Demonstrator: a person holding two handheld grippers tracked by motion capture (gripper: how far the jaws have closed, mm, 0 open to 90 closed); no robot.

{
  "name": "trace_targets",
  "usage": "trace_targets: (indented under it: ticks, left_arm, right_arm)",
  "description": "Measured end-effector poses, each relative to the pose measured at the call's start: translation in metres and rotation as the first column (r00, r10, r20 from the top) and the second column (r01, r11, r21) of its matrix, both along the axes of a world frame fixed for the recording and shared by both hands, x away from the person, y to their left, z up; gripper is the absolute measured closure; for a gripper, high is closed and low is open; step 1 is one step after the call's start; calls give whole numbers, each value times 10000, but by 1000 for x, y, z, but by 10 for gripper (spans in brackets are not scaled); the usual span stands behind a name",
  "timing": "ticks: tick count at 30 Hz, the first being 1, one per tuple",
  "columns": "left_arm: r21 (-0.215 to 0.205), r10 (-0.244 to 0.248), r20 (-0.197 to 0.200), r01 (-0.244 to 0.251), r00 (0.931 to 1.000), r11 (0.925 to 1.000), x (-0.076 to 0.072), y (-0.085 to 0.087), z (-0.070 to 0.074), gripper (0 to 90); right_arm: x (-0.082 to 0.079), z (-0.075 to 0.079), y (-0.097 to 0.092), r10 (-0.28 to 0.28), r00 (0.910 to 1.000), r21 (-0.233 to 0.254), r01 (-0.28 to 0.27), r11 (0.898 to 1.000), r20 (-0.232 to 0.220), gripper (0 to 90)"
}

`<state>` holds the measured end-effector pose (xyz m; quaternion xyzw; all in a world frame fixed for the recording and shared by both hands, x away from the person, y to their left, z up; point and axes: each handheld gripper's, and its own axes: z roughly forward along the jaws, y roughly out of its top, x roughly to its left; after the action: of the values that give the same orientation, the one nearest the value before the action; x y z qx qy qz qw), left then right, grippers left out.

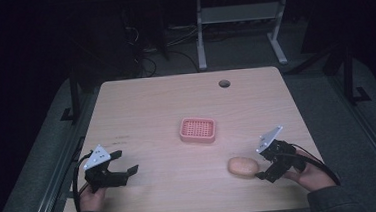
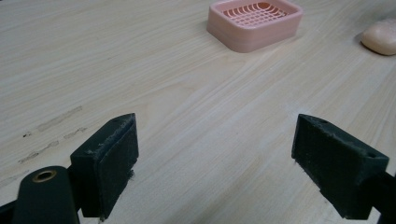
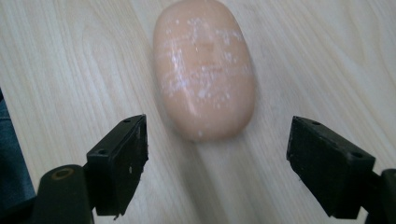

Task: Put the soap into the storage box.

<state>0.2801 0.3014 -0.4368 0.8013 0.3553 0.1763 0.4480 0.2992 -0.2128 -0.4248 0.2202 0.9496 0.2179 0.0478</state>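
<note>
— What is lying on the counter point(image 1: 146, 104) over there?

— A smooth, oval bar of soap point(image 1: 243, 167), peach-coloured and flecked with white, is sitting flat on the pale wood-grain top near the person's right hand point(image 1: 315, 175). The right gripper point(image 1: 264, 167) is hovering just beside it with its black jaws spread wide, gripping nothing; in the right gripper view the soap point(image 3: 204, 70) is lying just ahead of the gap between them.

— And the pink thing?

— That is a plastic soap dish point(image 1: 197, 130), rectangular with rounded corners and a slotted grid floor. It is standing mid-counter, well apart from the soap, and nothing is sitting in it.

— The other side?

— The left gripper point(image 1: 125, 166) is hanging released too, jaws apart over bare wood with a few faint scuff marks. In its own view the dish point(image 2: 255, 23) is showing far off, and the soap point(image 2: 380, 36) is being cut off by the right edge. The room behind is too dark to make out much.
</note>
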Motion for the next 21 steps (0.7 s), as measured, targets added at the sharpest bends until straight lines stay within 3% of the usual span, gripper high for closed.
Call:
trace_targets:
  ticks: [7, 21]
  left_arm:
    - [-15, 19, -28, -19, 10000, 10000, 0, -1, 0, 143]
    - [-72, 40, -21, -41, 10000, 10000, 0, -1, 0, 143]
  right_arm:
    - [9, -3, 20, 483, 9988, -253, -486, 9985, -122, 201]
    - [18, -9, 42, 950, 9945, -863, -986, 9914, -446, 205]
